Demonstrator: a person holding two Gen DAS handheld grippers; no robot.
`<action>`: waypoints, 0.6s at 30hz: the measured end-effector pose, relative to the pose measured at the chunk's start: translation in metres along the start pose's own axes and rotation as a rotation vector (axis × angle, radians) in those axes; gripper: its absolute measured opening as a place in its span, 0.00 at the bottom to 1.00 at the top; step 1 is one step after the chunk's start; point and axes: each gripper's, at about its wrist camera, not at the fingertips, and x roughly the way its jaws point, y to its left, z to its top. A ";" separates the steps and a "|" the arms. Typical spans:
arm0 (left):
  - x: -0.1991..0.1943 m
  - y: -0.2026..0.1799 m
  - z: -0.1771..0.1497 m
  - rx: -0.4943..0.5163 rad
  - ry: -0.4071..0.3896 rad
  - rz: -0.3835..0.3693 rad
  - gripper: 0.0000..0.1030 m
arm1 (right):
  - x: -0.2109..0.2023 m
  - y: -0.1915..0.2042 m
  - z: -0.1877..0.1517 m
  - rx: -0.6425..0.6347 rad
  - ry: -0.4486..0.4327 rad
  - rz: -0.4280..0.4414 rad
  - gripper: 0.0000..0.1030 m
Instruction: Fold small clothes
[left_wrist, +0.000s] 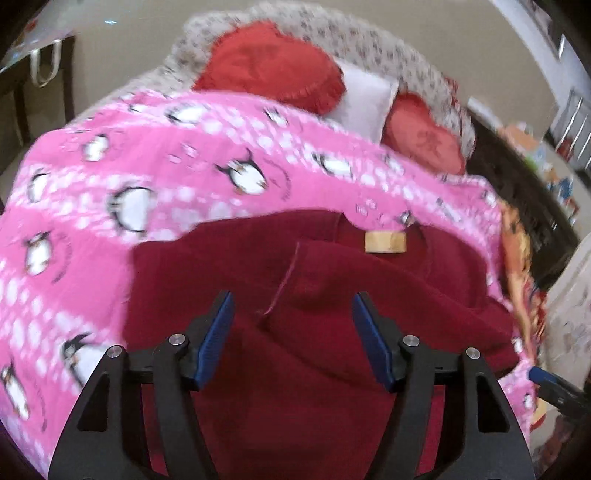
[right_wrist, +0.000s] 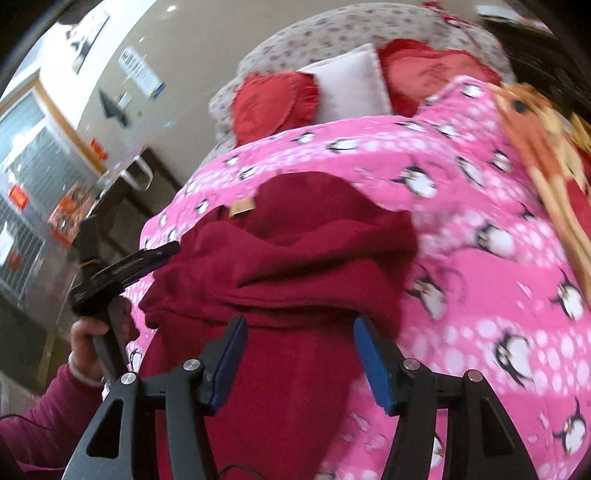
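The dark red garment is lying in the lower centre of the left wrist view, on a pink penguin blanket that is covering the bed. It is partly folded: one layer is lying over another, w/ a tan label showing near its upper edge. In the right wrist view the same garment is sitting centre-left, bunched into thick folds.

The left gripper is hovering over the garment, fingers spread apart, nothing pinched btw them; cloth is only seen behind the gap. The right gripper is also standing w/ fingers spread, and the folded edge of the garment is lying just beyond the tips; I cannot tell if the pads are touching cloth.

At the left of the right wrist view, the left gripper is reaching toward the garment's left edge, held by a hand w/ a dark pink sleeve.

Around: two red cushions and a white pillow are lying at the upper centre, on a flower-pattern sheet. An orange patterned cloth is lying at the upper right of the blanket. Dark furniture is standing at the left. Pictures are a bit blurred.
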 end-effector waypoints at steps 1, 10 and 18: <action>0.010 -0.002 0.001 0.005 0.027 0.002 0.64 | -0.004 -0.007 -0.002 0.018 -0.006 -0.001 0.56; -0.008 -0.028 0.009 0.074 0.008 -0.043 0.09 | -0.005 -0.025 0.000 0.009 -0.035 -0.072 0.58; -0.069 0.027 0.018 -0.097 -0.044 -0.086 0.08 | 0.039 -0.012 -0.001 -0.147 0.024 -0.164 0.62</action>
